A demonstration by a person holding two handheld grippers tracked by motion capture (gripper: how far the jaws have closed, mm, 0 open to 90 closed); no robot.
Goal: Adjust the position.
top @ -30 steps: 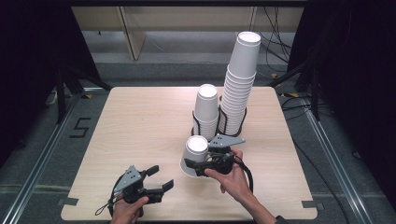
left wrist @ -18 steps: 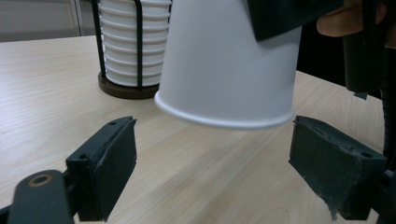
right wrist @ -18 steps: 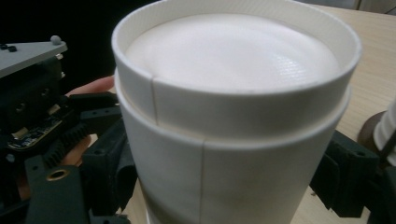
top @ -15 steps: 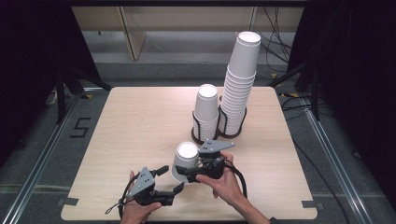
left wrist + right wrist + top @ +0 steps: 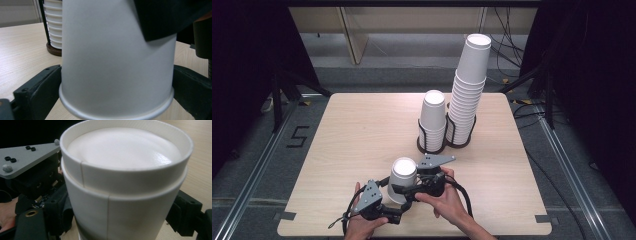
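While two stacks stand racked: two nested cups [image 5: 125, 182] (upside down).

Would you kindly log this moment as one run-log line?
right gripper: shut on upside-down nested paper cups | left gripper: jaws just opened wide, either side of the cups' rim | cup stacks: in holders

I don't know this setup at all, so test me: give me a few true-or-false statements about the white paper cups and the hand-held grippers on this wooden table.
1. The tall stack of white paper cups stands right of the short stack of white paper cups in the high view. True.
2. The held white paper cup has its mouth up. False: it is upside down, base up.
3. The right gripper clasps that cup. True.
4. Both stacks sit in a red plastic tray. False: they stand in black wire holders.
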